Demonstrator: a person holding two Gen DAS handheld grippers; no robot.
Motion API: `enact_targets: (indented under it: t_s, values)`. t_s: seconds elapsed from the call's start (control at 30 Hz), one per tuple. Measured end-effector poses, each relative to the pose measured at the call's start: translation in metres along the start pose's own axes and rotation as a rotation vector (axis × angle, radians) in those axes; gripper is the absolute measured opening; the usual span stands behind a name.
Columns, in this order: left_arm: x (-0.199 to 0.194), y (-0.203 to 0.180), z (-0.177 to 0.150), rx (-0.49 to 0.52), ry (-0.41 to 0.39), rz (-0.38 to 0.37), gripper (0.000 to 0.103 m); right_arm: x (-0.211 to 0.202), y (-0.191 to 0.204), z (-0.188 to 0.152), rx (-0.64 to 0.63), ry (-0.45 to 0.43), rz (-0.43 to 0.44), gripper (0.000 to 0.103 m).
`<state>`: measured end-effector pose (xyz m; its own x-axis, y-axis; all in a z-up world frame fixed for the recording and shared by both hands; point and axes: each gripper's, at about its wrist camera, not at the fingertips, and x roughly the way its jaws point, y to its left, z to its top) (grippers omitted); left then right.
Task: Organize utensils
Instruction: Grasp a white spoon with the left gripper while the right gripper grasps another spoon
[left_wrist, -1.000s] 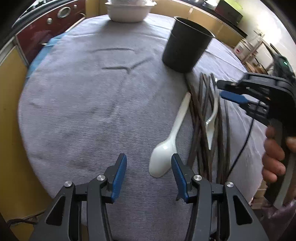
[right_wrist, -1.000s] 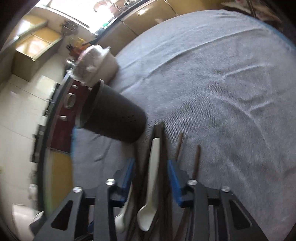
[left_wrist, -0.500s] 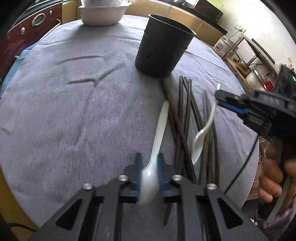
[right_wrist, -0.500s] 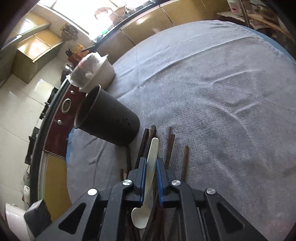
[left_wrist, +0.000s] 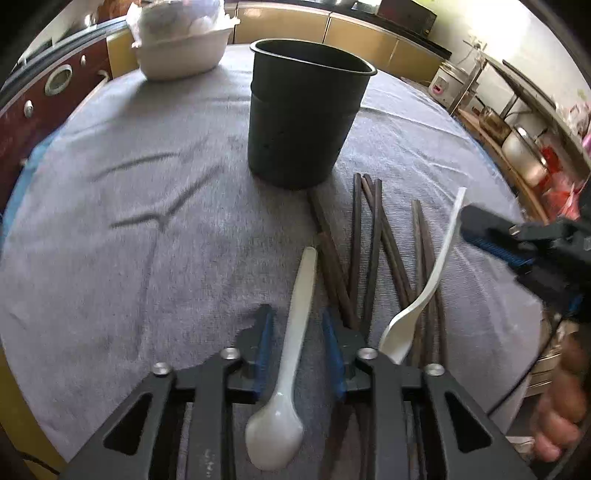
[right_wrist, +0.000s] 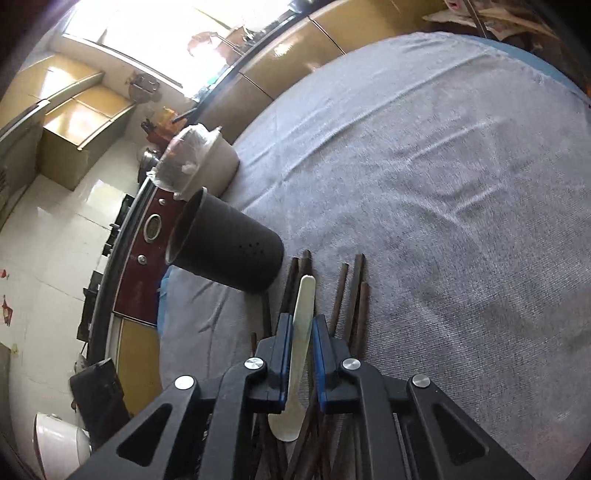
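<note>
White plastic spoons at both grippers, nothing seen in the cup

Nothing is seen standing above the rim of the black cup (left_wrist: 303, 122), which is upright on the grey cloth (left_wrist: 110, 258), so the sorting is judged to be barely begun. The right spoon (right_wrist: 301, 332) is pinched by its handle in the right gripper (right_wrist: 301, 325), whose jaws are narrowed onto it, and it is tilted above the dark chopsticks (left_wrist: 373, 251). The left spoon (left_wrist: 295, 332) is straddled by the left gripper (left_wrist: 297, 321), whose jaws are part-spread with a gap on either side, so no grip is made; whether it rests on the cloth cannot be told. The chopsticks are left loose just beside the cup's base. Both spoons and every chopstick remain to be put in.
</note>
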<state>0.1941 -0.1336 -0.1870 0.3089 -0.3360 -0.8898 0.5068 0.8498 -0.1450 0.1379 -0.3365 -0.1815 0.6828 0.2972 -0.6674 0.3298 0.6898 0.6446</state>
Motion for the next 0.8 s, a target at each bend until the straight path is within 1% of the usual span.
enact_targets:
  t_s: [0.03,0.13,0.23,0.3,0.33,0.4,0.43,0.47,0.53,0.6,0.63,0.67,0.7,0.77,0.8]
  values:
    - [0.002,-0.001,0.0,0.005,-0.005,0.011,0.01,-0.004,0.003,0.0,-0.016,-0.012,0.005,0.012]
    - [-0.001,0.013,-0.001,-0.047,-0.012,-0.052,0.01,-0.013,0.011,0.0,-0.051,-0.045,0.016,0.012]
    - [-0.016,0.032,-0.007,-0.092,-0.054,-0.059,0.01,-0.017,0.018,-0.001,-0.086,-0.064,0.007,0.012]
    - [-0.025,0.036,-0.006,-0.103,-0.084,-0.077,0.01,-0.013,0.02,-0.001,-0.094,-0.049,-0.033,0.012]
    - [-0.031,0.038,-0.006,-0.098,-0.101,-0.085,0.01,-0.009,0.015,-0.001,-0.067,-0.028,-0.039,0.014]
    - [-0.045,0.037,-0.006,-0.072,-0.143,-0.069,0.01,-0.001,0.006,0.002,-0.006,0.018,0.0,0.015]
    - [-0.051,0.036,-0.007,-0.059,-0.154,-0.056,0.01,0.003,0.005,0.003,0.002,0.03,-0.009,0.025]
    - [-0.052,0.032,-0.007,-0.045,-0.159,-0.039,0.01,0.006,0.006,0.005,0.001,0.031,-0.039,0.042]
    - [-0.053,0.025,-0.007,-0.025,-0.157,0.012,0.01,0.01,0.01,0.009,-0.016,0.008,-0.081,0.063]
    - [-0.053,0.021,-0.009,-0.016,-0.154,0.051,0.01,0.016,0.016,0.012,-0.053,-0.006,-0.136,0.062]
    - [-0.053,0.021,-0.009,-0.016,-0.148,0.071,0.01,0.022,0.018,0.013,-0.078,0.008,-0.172,0.054]
    - [-0.052,0.021,-0.009,-0.016,-0.146,0.087,0.01,0.03,0.021,0.014,-0.097,0.032,-0.192,0.041]
    - [-0.053,0.022,-0.01,-0.019,-0.148,0.101,0.01,0.035,0.023,0.014,-0.108,0.05,-0.207,0.037]
    - [-0.056,0.024,-0.012,-0.023,-0.153,0.126,0.01,0.049,0.028,0.014,-0.148,0.087,-0.295,0.035]
    - [-0.058,0.025,-0.012,-0.023,-0.159,0.146,0.01,0.055,0.028,0.013,-0.155,0.099,-0.326,0.035]
